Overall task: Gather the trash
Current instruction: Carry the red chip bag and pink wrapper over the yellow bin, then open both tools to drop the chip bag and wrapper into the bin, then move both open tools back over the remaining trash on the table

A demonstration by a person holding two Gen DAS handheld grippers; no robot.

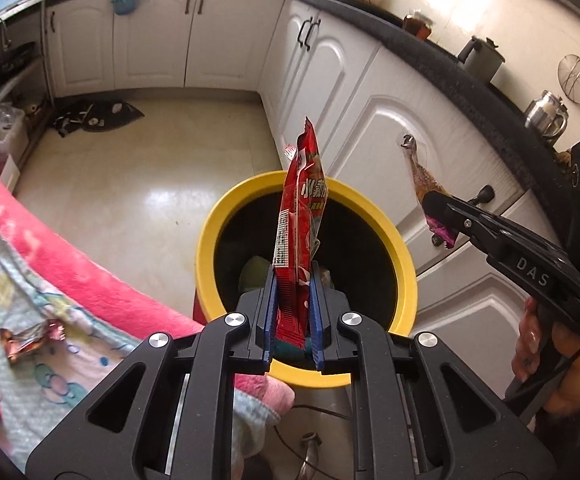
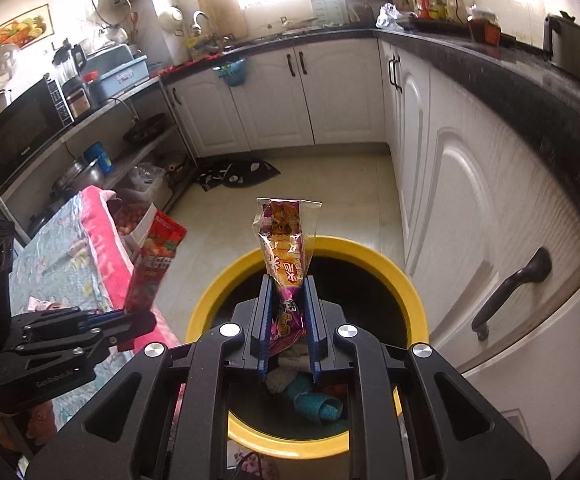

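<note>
Left wrist view: the left gripper (image 1: pixel 294 300) pinches a red snack wrapper (image 1: pixel 298 224) between its blue ribbed pads, pressed close on the crinkled foil. The wrapper stands upright, a flat glossy strip with a white barcode panel, directly over the mouth of the yellow bin (image 1: pixel 404 264). The bin is round, with a thick smooth plastic rim and a dark inside where some pale and teal rubbish lies. Left of the bin, a soft pink-edged blanket (image 1: pixel 81 264) with a pastel print covers a surface, and a twisted shiny candy wrapper (image 1: pixel 29 340) lies on it. Right of the bin, white panelled cabinet doors (image 1: pixel 394 148) with black handles run under a dark speckled counter. The right gripper (image 1: pixel 438 208) reaches in beside the bin from the right, clamped on a purple-and-orange wrapper (image 1: pixel 422 176); a hand (image 1: pixel 530 344) grips its handle. Beyond the bin, a dark cloth (image 1: pixel 101 114) lies on the pale glossy floor tiles.

Right wrist view: the right gripper (image 2: pixel 287 312) squeezes the purple-and-orange wrapper (image 2: pixel 285 248) between its pads, the clear crumpled top flaring upward over the yellow bin (image 2: pixel 410 284). Inside the bin, a teal textured item (image 2: pixel 314 402) and something white and fluffy are seen. Left of the bin, the left gripper (image 2: pixel 129 322) holds the red snack wrapper (image 2: pixel 155 264) beside the rim, in front of the blanket (image 2: pixel 65 240). Right of the bin stand the cabinet doors (image 2: pixel 462 200).
</note>
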